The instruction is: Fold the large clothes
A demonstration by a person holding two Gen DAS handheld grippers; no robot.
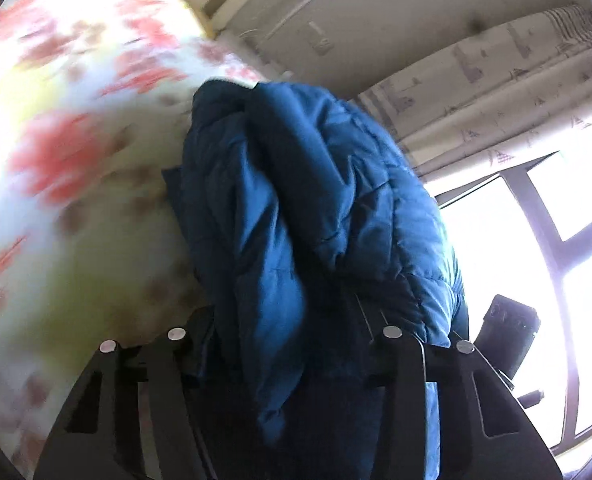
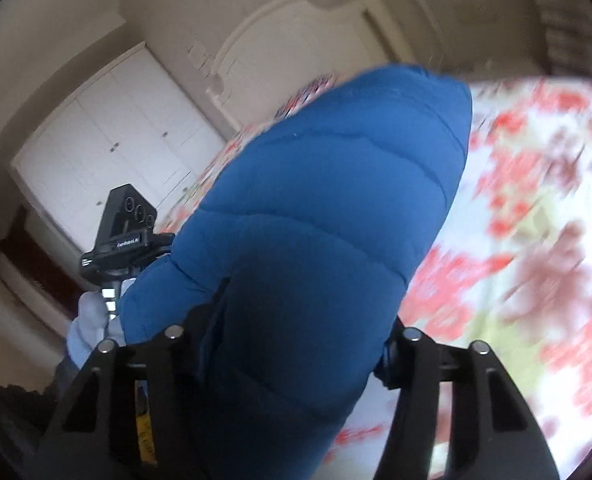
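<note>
The blue jacket (image 1: pixel 304 208) is filling the gap of the left tongs (image 1: pixel 285 336), bunched and hanging between both fingers, so these tongs are gripping it. In the right view the jacket (image 2: pixel 316 220) is likewise sitting between the right tongs (image 2: pixel 291 336), which are clamping its quilted fabric. Beside the jacket the other gripper (image 2: pixel 125 220) is showing, reading "GenRobot.AI". Behind the jacket the floral bed (image 2: pixel 536 220) is lying blurred. Beyond it, white wardrobe doors (image 2: pixel 107 152) and a window (image 1: pixel 536 260) are showing.
</note>
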